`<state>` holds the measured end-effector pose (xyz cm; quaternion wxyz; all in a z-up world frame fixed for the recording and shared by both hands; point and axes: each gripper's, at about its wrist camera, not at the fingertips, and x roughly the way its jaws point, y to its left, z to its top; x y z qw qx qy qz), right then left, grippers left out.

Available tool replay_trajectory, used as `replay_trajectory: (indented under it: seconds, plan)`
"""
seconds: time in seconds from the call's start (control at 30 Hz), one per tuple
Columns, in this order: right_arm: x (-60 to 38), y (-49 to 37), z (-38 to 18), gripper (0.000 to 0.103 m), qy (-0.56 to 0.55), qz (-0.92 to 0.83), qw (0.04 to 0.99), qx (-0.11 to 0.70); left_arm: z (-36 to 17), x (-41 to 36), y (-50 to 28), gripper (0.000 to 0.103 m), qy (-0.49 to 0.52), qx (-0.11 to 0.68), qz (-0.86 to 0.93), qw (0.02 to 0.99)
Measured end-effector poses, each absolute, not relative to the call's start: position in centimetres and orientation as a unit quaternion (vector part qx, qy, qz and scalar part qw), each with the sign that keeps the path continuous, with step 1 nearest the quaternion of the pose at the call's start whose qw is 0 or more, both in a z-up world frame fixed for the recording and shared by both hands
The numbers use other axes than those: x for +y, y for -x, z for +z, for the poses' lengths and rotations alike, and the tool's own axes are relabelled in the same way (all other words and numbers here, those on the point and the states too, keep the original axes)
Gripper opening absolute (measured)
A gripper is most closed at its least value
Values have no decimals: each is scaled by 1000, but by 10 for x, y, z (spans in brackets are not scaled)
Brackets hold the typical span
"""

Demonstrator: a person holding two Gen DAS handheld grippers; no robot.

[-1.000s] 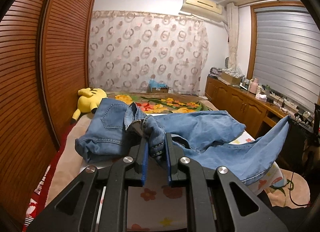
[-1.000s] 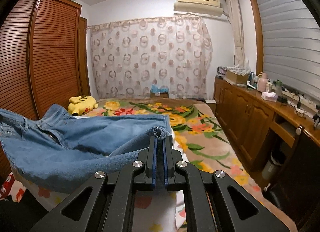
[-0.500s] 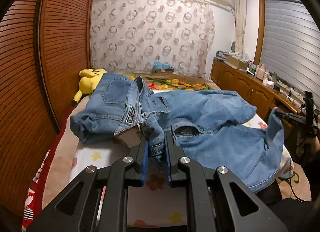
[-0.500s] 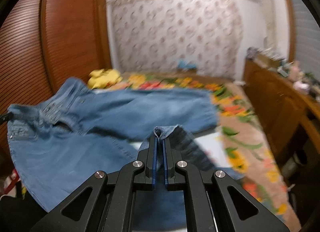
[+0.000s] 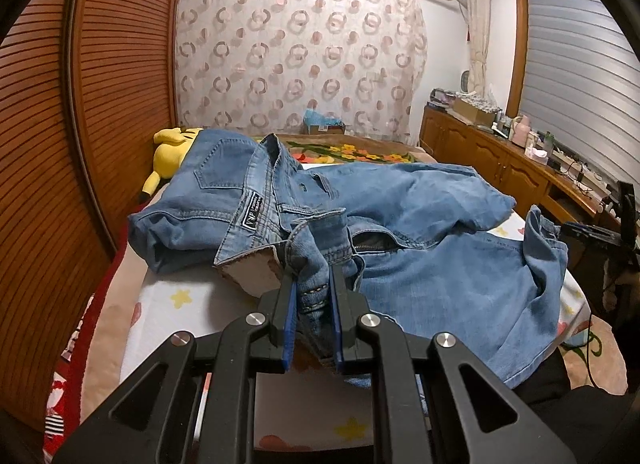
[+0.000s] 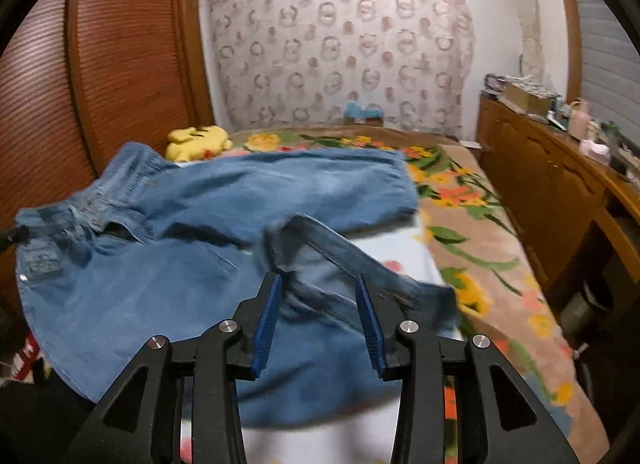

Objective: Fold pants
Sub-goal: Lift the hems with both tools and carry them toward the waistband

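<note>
The blue denim pants [image 5: 400, 200] lie rumpled on the bed [image 5: 168, 296]. Left gripper [image 5: 313, 296] clamps the waistband; right gripper [image 6: 318, 296] is spread, empty. Regrasp a hem, then pull flat.

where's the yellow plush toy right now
The yellow plush toy lies at the far left of the bed, against the wooden wardrobe, just behind the waist end of the jeans.
</note>
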<state>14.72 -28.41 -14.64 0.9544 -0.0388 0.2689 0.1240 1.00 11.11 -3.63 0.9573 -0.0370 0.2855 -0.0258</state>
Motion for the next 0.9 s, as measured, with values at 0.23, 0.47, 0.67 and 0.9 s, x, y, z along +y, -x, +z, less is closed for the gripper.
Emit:
replay_trajectory:
  seconds: [0.23,0.47,0.67,0.9]
  plan:
    - [-253,-157,-171,41,45,131,944,298,-39,109,-12,15,35,290,-26,956]
    - [-232,-189,-168,47,90,129,946,283,-43,111,-14,15,35,296,-26,954]
    - [-236,-217,-180,49,108,146,926,332,-46,113,-17,15,36,303,-26,952]
    - [-234,-233,-189,29,103,168,914,355,-51,116,-18,15,40,309,-26,950]
